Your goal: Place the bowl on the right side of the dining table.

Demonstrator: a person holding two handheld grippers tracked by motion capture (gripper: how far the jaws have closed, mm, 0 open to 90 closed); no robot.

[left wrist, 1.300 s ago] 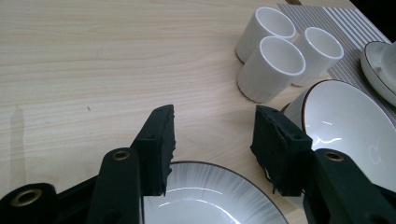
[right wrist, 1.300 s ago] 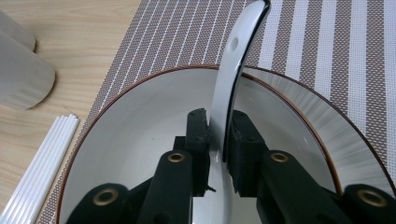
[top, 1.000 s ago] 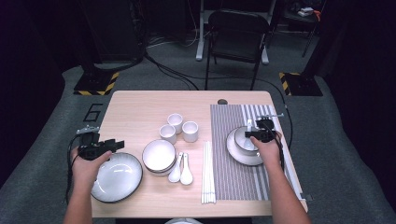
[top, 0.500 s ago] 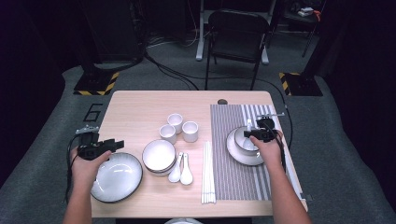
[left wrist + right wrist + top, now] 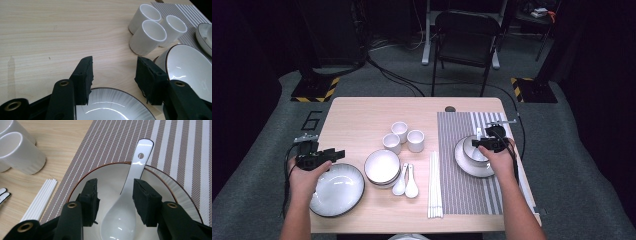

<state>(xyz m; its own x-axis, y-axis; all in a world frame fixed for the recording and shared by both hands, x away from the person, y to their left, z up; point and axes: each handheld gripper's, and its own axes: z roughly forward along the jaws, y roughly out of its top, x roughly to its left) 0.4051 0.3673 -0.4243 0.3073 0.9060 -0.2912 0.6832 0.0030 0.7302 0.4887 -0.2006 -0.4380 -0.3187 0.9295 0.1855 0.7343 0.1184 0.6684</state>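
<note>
Looking along your right gripper (image 5: 115,197), you see its jaws have just been opening and now stand apart on either side of a white spoon (image 5: 126,202), neither pad pressing on it. The spoon lies in a white bowl (image 5: 82,185) with a dark rim, low in that frame, its handle running up over the rim toward the striped placemat (image 5: 175,147).

Your left gripper (image 5: 113,75) is wide open with nothing between the pads, hovering over the rim of a ribbed plate (image 5: 112,105) at the bottom centre; a stacked bowl (image 5: 187,67), empty, sits at the right and three empty cups (image 5: 150,32) at the upper right.

From above, a "6" (image 5: 312,120) is marked on the floor left of the table.
</note>
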